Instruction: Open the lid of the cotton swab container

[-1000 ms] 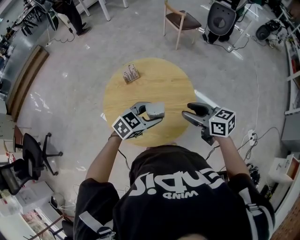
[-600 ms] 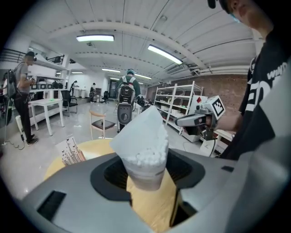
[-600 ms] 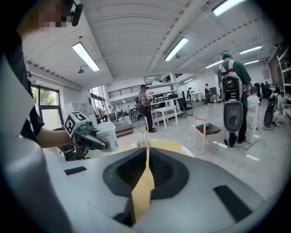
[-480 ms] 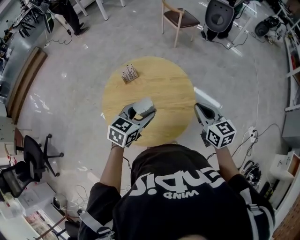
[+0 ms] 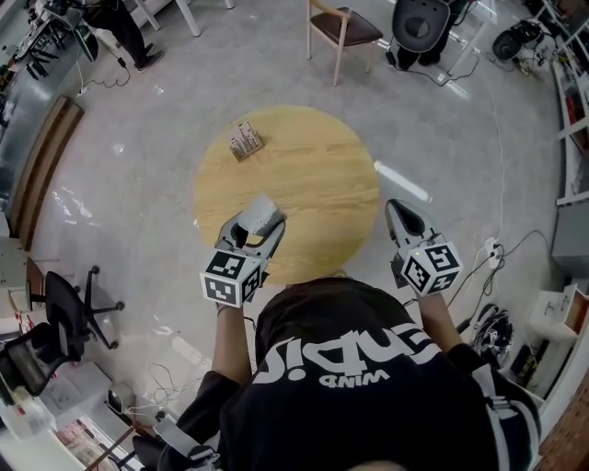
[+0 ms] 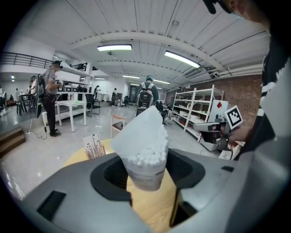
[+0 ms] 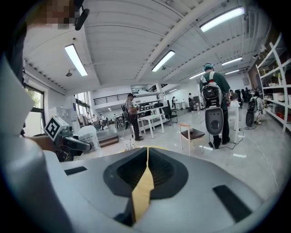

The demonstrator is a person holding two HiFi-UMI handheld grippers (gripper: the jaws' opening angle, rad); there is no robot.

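The cotton swab container (image 5: 260, 218) is a clear tub full of white swabs (image 6: 146, 158). Its pale lid (image 6: 138, 129) stands up over the swabs, so the tub is uncovered. My left gripper (image 5: 258, 228) is shut on the tub's body (image 6: 144, 175) and holds it over the near left part of the round wooden table (image 5: 304, 166). My right gripper (image 5: 399, 212) is off the table's right edge with its jaws shut and nothing between them (image 7: 146, 159). In the right gripper view the left gripper with the tub (image 7: 87, 135) shows at the far left.
A small stand of sticks (image 5: 245, 140) (image 6: 94, 145) is at the table's far left rim. A wooden chair (image 5: 339, 29) and a black office chair (image 5: 419, 26) stand beyond the table. Cables (image 5: 479, 267) lie on the floor to the right. People stand farther off in the room.
The right gripper left the container, swung out past the table's right edge and shut. The left gripper drew back toward the person, turning the container to point away.
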